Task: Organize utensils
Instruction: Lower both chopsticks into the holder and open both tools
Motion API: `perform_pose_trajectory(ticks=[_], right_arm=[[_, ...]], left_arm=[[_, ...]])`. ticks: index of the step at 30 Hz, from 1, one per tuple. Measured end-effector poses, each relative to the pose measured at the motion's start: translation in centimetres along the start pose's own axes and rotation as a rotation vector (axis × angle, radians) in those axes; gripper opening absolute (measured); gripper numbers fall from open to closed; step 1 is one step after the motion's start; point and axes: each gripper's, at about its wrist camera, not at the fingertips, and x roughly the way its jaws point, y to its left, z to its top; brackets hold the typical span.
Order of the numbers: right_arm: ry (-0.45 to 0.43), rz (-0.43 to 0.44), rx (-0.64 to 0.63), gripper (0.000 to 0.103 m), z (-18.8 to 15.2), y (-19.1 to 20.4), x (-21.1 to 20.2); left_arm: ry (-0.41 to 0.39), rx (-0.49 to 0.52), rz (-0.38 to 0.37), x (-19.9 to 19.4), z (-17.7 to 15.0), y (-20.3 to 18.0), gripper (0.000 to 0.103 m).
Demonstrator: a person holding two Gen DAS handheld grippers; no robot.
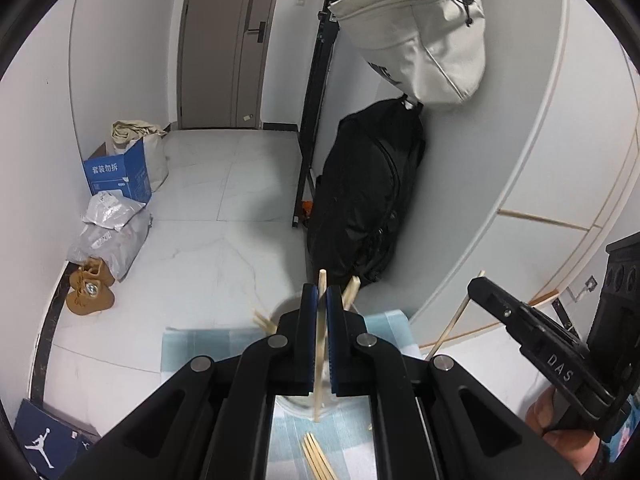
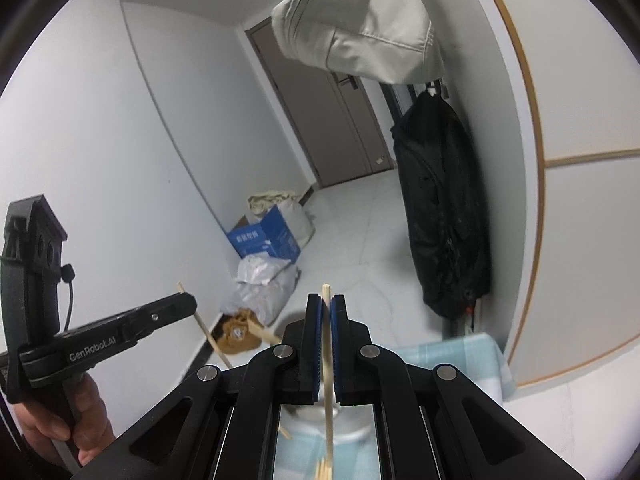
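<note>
My left gripper (image 1: 322, 293) is shut on one wooden chopstick (image 1: 319, 360), held nearly upright over a clear cup (image 1: 294, 404). Other chopsticks (image 1: 352, 289) lean in that cup. Several more chopsticks (image 1: 316, 458) lie on the pale blue checked cloth (image 1: 200, 344). In the right wrist view my right gripper (image 2: 327, 302) is shut on another chopstick (image 2: 329, 392) above the same cup (image 2: 356, 428). Each gripper shows in the other's view with its stick: the right gripper (image 1: 478, 285) at the right, the left gripper (image 2: 191, 305) at the left, with a hand (image 2: 86, 420) on its handle.
A black bag (image 1: 364, 196) and a beige bag (image 1: 424, 36) hang on the wall past the table. On the tiled floor stand a blue box (image 1: 116, 176), grey parcels (image 1: 112, 236) and brown shoes (image 1: 90, 292). A closed door (image 1: 224, 44) is at the back.
</note>
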Motion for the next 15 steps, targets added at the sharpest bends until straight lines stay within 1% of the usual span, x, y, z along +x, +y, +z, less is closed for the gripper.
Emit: perform_pose_trajectory(ticks=[4,9,11,15], right_arm=[[-0.023,0.016,0.018,0.004,2.3,-0.3,1.4],[-0.051,0.028,0.011,0.004,4.8,0.2,2.7],[-0.066,0.032,0.000,0.004,5.6,0.6,3.2],[-0.093,0.027,-0.018,0.004,6.8,1.1,4.7]], left_arm=[[-0.016,-0.010,0.012,0.4,1.8,0.3,0.001],[-0.049,-0.021,-0.003,0.4,3.6,0.3,0.001],[-0.057,-0.017,-0.007,0.6,4.2,0.2,0.001],[-0.084,0.003,0.013,1.3,4.8,0.1,0.001]])
